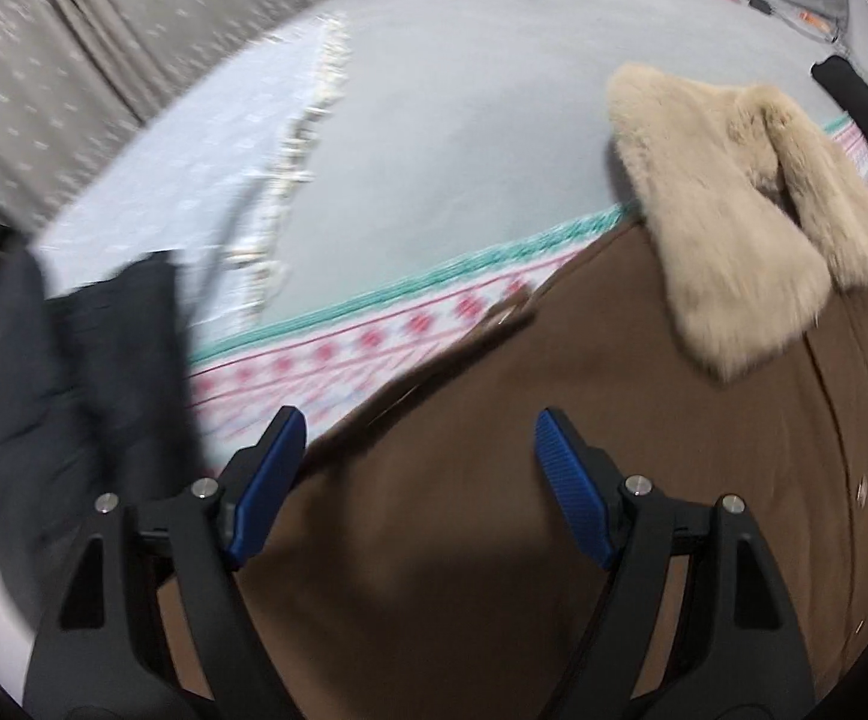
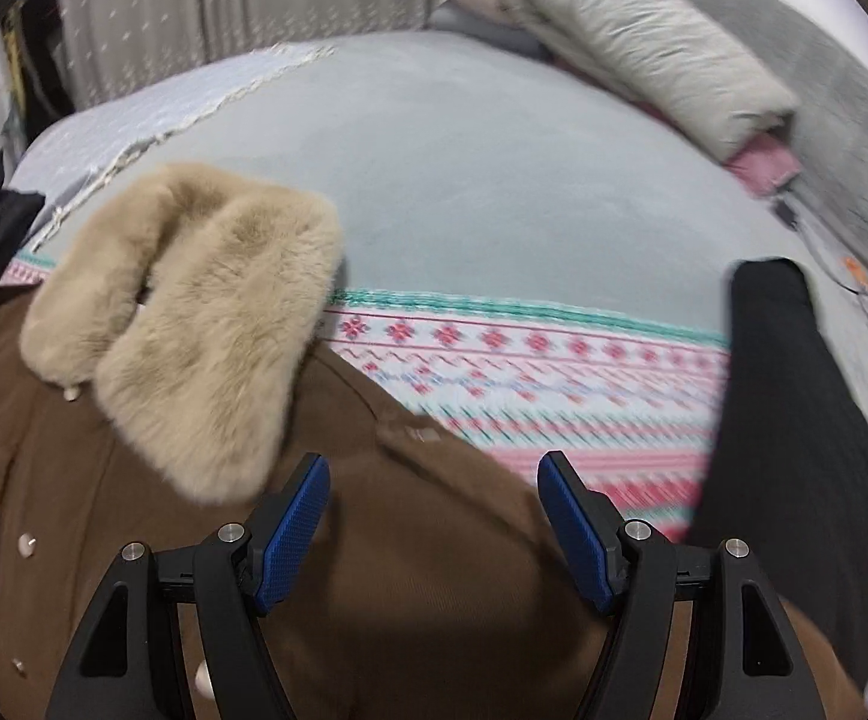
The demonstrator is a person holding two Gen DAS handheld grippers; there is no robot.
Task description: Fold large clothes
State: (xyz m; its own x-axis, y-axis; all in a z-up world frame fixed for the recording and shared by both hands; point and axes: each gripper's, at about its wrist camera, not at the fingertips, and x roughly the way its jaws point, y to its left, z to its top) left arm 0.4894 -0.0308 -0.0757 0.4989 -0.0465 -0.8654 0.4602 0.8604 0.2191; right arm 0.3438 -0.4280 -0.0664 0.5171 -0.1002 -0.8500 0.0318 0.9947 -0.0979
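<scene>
A brown coat (image 1: 553,510) with a beige fur collar (image 1: 733,210) lies on the bed, front up, with snap buttons showing. My left gripper (image 1: 419,426) is open and empty above the coat's left shoulder area. In the right wrist view the same coat (image 2: 404,540) and fur collar (image 2: 194,312) fill the lower left. My right gripper (image 2: 434,468) is open and empty above the coat's right shoulder, just right of the collar.
The coat rests on a pink and teal patterned blanket (image 2: 553,372) over a grey bed cover (image 2: 493,180). A dark garment (image 1: 74,390) lies at the left, a black one (image 2: 793,420) at the right. Pillows (image 2: 643,42) and a curtain (image 2: 254,0) are behind.
</scene>
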